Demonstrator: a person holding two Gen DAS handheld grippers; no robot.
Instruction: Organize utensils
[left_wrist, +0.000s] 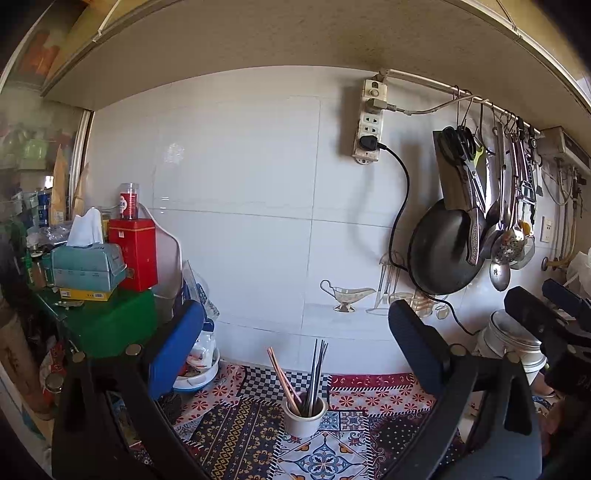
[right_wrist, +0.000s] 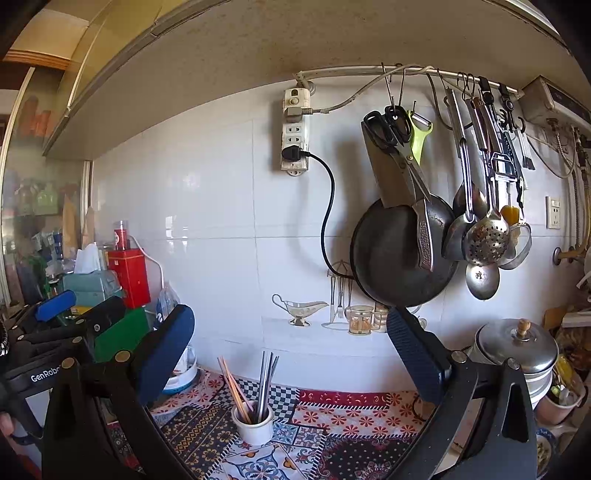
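A white cup stands on the patterned cloth near the wall, holding wooden chopsticks and dark metal chopsticks. It also shows in the right wrist view. My left gripper is open and empty, held above and in front of the cup. My right gripper is open and empty too, above the cup and a little to its right. Ladles, a skimmer, scissors and a peeler hang on a wall rail.
A black pan hangs on the tiled wall under a power strip with a black cord. Red tin, tissue box and green box stand at left. A steel pot stands at right.
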